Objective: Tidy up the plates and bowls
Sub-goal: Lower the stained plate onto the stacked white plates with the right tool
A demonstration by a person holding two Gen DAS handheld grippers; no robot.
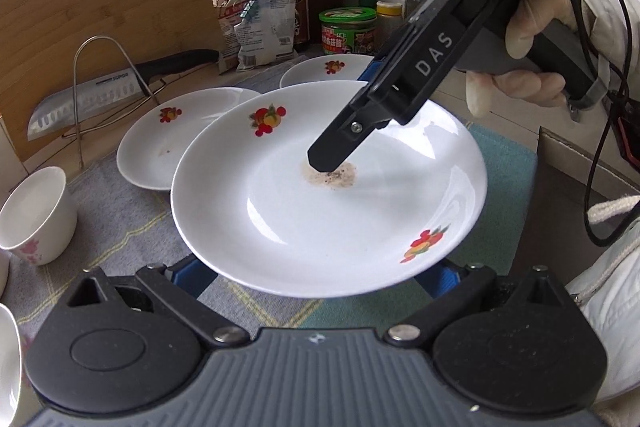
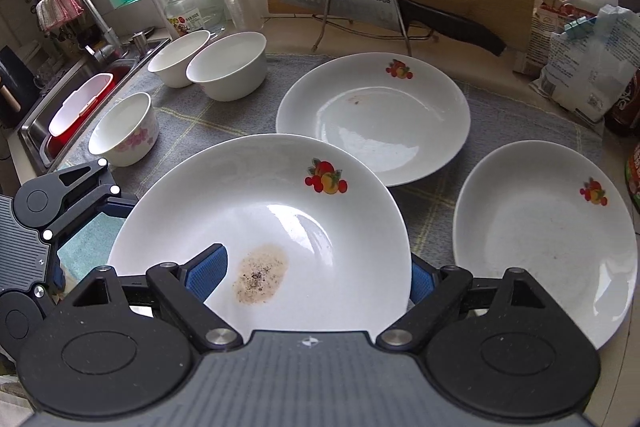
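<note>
Aloft, soiled plate (image 2: 280, 211) between both jaws

In my right view, the plate I hold (image 2: 260, 211) sits low in the middle. Two plates (image 2: 372, 119) lie behind it, three bowls (image 2: 226, 71) at upper left, all on the table (image 2: 208, 123).

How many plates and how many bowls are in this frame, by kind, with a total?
Plates: 3, one held plate, one far plate, one right plate.
Bowls: 3, two plain bowls, one floral bowl.
Total: 6.
</note>
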